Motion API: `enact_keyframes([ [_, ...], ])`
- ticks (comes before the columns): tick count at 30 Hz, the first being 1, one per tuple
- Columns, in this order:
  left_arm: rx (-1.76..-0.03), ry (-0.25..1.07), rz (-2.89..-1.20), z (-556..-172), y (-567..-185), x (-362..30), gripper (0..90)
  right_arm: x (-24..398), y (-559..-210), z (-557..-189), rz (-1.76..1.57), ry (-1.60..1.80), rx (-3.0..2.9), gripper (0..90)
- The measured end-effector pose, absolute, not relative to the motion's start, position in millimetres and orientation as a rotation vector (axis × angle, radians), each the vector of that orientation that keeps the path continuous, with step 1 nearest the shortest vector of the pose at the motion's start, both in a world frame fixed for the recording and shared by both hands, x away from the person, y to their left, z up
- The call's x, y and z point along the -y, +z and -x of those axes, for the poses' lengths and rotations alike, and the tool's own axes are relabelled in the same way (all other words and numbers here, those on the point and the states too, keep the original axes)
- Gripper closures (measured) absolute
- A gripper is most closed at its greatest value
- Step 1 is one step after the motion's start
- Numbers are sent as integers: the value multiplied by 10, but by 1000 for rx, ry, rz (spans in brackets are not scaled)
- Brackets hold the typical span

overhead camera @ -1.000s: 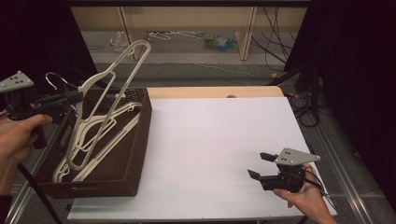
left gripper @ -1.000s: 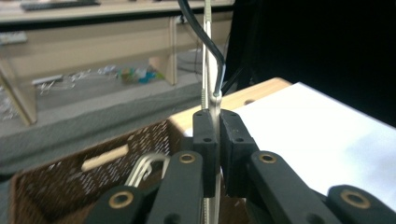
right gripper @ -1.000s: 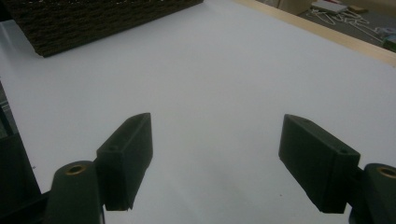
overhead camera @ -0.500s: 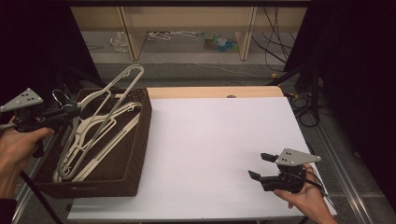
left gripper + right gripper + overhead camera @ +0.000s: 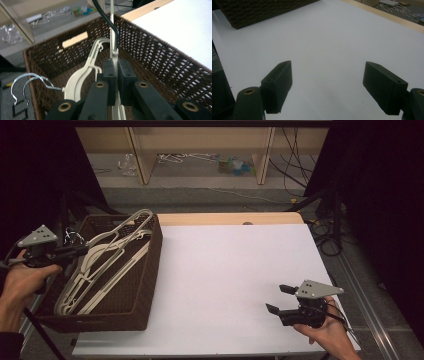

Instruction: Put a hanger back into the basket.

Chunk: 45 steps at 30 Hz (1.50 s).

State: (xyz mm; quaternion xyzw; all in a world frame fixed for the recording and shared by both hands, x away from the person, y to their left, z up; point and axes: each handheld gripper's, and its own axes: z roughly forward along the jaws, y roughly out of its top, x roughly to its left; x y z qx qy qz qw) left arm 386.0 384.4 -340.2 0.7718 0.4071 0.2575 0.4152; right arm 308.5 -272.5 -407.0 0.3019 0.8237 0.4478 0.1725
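White sheeting covers most of the table (image 5: 235, 270), with a strip of bare wood along its far edge and open shelving on the floor beyond. One dark wicker basket (image 5: 145, 285) stands at the table's left end, holding a loose heap of cream plastic hangers (image 5: 107, 265); at least three can be made out, though the exact count cannot be told where they overlap. Two wire hooks (image 5: 27, 82) stick out beside the pile in the left gripper view. Two hand-held grippers are at work. The left gripper (image 5: 82, 251), held over the basket's left rim, has its jaws pressed together on the thin edge of one cream hanger (image 5: 114, 56), which rises between the pads inside the basket. The right gripper (image 5: 281, 299) hovers low over the bare sheet near the front right corner, jaws spread wide with nothing between them, well apart from the basket.
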Motion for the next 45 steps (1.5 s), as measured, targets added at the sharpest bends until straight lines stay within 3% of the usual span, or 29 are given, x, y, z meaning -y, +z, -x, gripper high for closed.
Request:
enact_keyframes([
  [15, -1020, 585, -2005, -4116, -3652, -3783, 853, 2725, -4083, -3088, -858, 1263, -2341, 246],
  [21, -1074, 611, -2010, -4219, -3795, -3820, 832, 2724, -4087, -3089, -858, 1263, -2349, 246],
  [24, -1207, 652, -1999, -4177, -3808, -3848, 817, 2718, -4094, -3090, -858, 1262, -2355, 246],
  [32, -1336, 706, -1940, -4115, -3851, -3968, 701, 2710, -4101, -3092, -858, 1263, -2353, 246],
  [38, -1311, 727, -1922, -4058, -3806, -3949, 678, 2703, -4104, -3092, -855, 1263, -2359, 246],
  [45, -1227, 733, -1860, -3909, -3684, -3659, 592, 2707, -4104, -3091, -856, 1262, -2353, 245],
])
